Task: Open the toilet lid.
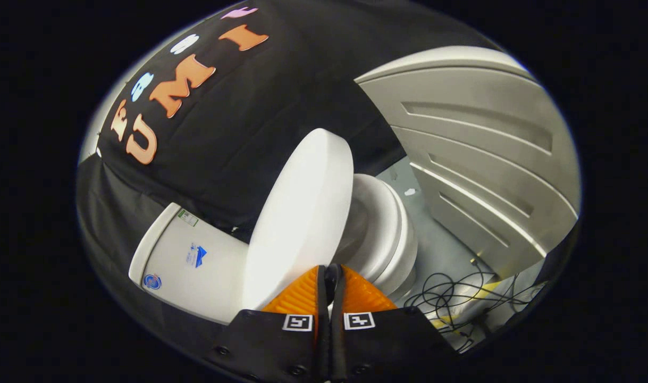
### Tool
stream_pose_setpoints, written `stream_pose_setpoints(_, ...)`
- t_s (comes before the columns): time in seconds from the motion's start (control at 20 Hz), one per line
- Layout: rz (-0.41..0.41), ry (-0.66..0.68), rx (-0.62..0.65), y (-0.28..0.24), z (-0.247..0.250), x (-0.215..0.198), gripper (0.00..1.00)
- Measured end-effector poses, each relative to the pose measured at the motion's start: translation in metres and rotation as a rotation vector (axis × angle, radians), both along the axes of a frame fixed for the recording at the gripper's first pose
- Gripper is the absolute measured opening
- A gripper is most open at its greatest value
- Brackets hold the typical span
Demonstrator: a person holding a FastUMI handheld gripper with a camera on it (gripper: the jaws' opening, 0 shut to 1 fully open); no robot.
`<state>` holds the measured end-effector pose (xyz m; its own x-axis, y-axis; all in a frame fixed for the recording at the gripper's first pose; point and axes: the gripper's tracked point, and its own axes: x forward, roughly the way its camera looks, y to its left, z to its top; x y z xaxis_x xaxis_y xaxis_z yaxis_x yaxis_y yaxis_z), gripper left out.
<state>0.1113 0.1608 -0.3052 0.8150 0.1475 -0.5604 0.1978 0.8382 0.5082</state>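
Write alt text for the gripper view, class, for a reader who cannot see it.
The gripper is shut on the edge of the toilet lid, which stands partly raised off the seat. The tank lies behind the lid; cables trail on the floor beyond the bowl.

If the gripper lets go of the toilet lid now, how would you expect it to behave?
The toilet lid looks rigid and smooth, so probably slippery. It stands partly raised above the seat, so it may drop back. The gripper appears shut on its edge.
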Motion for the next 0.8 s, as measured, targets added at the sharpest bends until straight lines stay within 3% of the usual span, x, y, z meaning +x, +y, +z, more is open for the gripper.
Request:
stream_pose_setpoints(0.35,0.047,-0.075,-0.182,0.022,0.042,0.004,0.08)
stream_pose_setpoints(0.8,0.076,-0.108,-0.323,0.046,0.077,0.005,0.08)
